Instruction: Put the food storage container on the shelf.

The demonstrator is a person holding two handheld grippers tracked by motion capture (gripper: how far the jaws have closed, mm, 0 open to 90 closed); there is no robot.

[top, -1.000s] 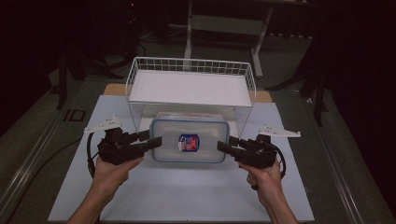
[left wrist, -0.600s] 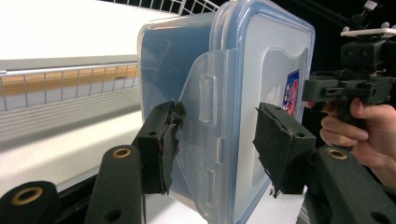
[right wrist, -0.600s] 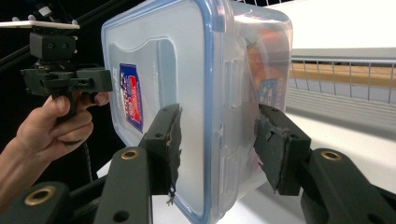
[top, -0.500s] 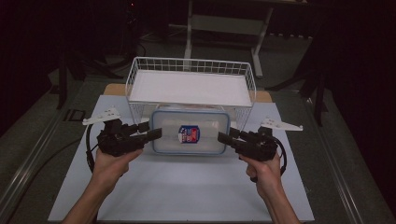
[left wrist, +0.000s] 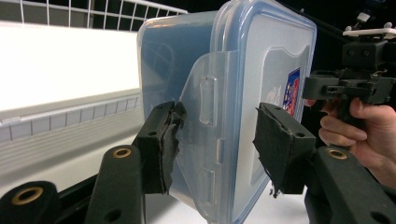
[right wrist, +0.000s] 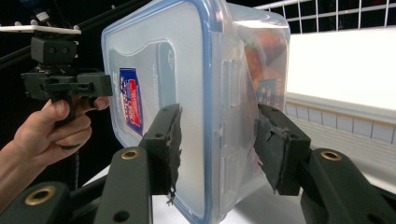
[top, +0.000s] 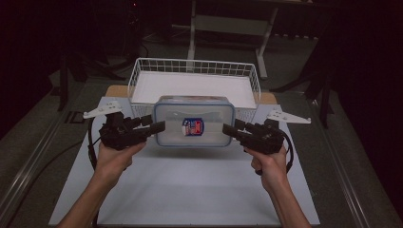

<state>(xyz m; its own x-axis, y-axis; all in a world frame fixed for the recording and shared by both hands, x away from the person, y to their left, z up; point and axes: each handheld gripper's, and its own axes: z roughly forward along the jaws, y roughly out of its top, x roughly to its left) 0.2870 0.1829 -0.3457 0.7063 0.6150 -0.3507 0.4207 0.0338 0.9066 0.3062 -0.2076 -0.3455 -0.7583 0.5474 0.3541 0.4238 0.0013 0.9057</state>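
Black claws [top: 159, 127], brass-ringed screw holes

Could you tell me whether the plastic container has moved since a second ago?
Yes. The plastic container has moved toward the wire basket, now overlapping its front wall.

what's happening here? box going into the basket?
A person holds a clear lidded container by its two short ends, the left tongs on one end and the right tongs on the other. It sits level between them, off the white mat, just in front of the white wire basket. The basket looks empty. It probably goes in next, but that is only a guess.
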